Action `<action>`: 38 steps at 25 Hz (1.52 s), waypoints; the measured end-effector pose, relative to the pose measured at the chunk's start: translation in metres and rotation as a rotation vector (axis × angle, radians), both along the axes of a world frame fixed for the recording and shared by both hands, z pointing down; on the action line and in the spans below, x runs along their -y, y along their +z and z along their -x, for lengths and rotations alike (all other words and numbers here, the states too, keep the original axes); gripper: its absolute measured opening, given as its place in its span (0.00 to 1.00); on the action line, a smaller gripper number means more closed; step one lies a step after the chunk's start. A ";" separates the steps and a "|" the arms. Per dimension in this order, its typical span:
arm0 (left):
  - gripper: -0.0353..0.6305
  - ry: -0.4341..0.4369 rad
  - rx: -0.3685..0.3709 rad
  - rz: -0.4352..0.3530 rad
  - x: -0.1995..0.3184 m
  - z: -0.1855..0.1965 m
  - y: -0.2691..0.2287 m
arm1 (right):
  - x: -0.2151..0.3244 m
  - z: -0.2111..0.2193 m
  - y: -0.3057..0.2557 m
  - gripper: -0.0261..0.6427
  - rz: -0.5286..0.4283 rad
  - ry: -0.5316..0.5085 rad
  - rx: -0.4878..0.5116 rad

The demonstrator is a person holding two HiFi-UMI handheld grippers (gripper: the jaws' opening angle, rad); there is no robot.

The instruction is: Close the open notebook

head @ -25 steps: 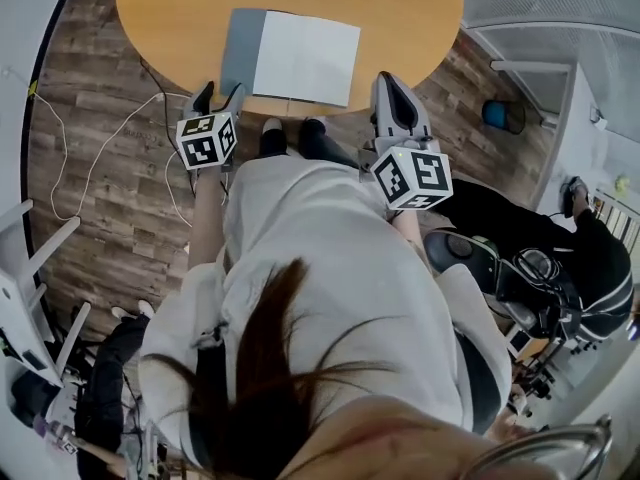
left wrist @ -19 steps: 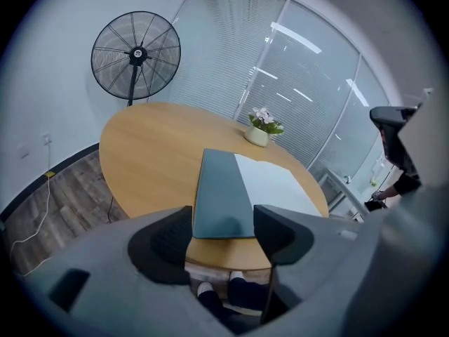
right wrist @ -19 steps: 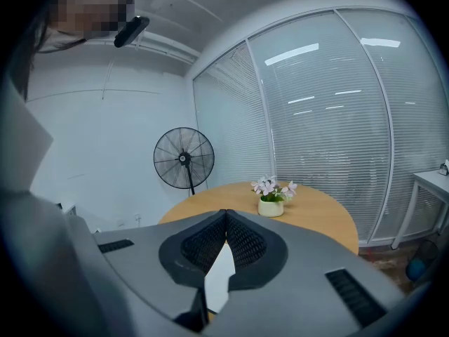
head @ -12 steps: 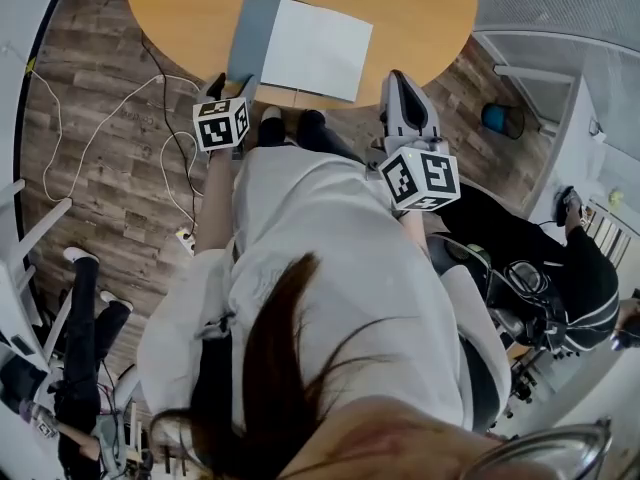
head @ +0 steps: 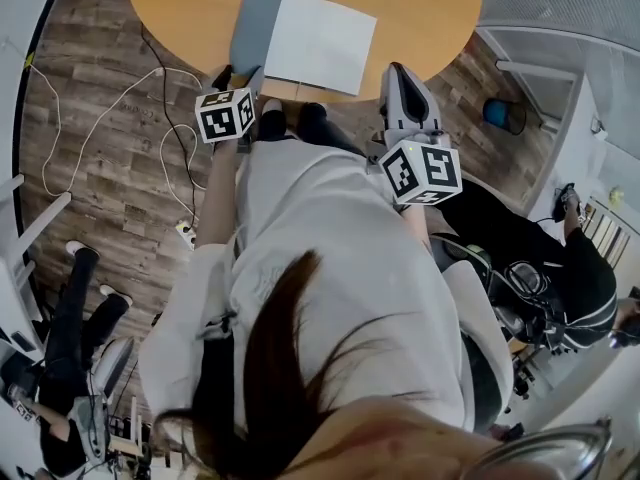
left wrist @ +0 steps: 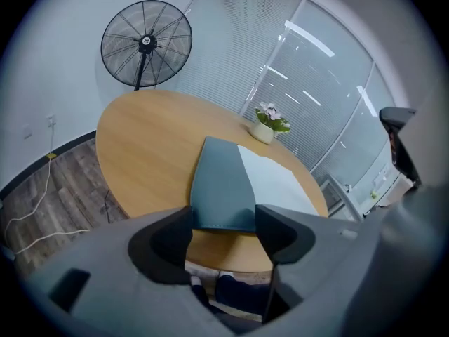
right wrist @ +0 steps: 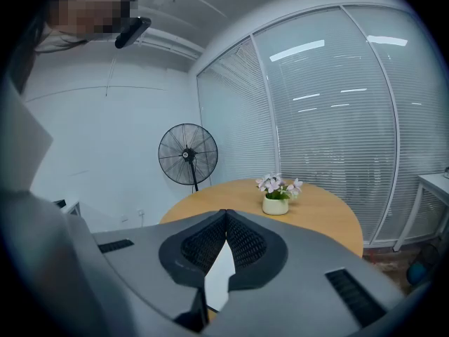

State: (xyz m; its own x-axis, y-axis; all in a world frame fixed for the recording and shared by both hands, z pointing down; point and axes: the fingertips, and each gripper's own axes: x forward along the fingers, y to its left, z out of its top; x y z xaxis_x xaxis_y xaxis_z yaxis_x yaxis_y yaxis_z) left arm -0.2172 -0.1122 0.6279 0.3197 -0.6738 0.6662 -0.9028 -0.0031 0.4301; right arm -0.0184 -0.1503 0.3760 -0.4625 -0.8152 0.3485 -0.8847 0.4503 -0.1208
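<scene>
On table [head: 180, 8], notebook [head: 320, 43], flowerpot [left wrist: 264, 133] only in gripper views, left gripper [left wrist: 223, 220] spreading, empty, right gripper [right wrist: 225, 217] seemingly closed

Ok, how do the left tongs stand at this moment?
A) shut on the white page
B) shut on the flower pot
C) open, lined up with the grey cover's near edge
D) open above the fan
C: the left tongs, which have just been opening, stand apart in the left gripper view, framing the grey cover without pressing on it.
</scene>
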 end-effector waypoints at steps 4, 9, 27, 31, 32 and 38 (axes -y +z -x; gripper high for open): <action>0.49 0.011 -0.053 -0.018 0.002 -0.008 -0.007 | 0.000 0.000 -0.001 0.04 -0.001 0.004 -0.005; 0.47 -0.002 -0.058 -0.064 0.001 -0.007 -0.026 | -0.002 -0.002 -0.001 0.04 0.000 0.010 -0.004; 0.27 0.052 0.015 -0.208 0.002 -0.017 -0.077 | -0.009 -0.011 -0.001 0.04 -0.012 0.047 0.025; 0.23 0.034 -0.011 -0.209 0.000 -0.029 -0.087 | -0.012 -0.025 -0.003 0.04 -0.019 0.063 0.041; 0.22 0.033 -0.014 -0.212 0.000 -0.033 -0.089 | -0.014 -0.030 -0.003 0.04 -0.019 0.067 0.046; 0.19 0.043 0.028 -0.229 -0.002 -0.044 -0.101 | -0.021 -0.052 -0.007 0.04 -0.026 0.085 0.076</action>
State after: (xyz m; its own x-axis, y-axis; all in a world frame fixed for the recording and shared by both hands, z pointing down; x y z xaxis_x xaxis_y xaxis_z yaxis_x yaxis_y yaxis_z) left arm -0.1732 -0.1104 0.5265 0.3351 -0.7946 0.5063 -0.9114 -0.1370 0.3881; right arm 0.0335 -0.1291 0.3695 -0.4156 -0.8610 0.2932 -0.9085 0.3780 -0.1780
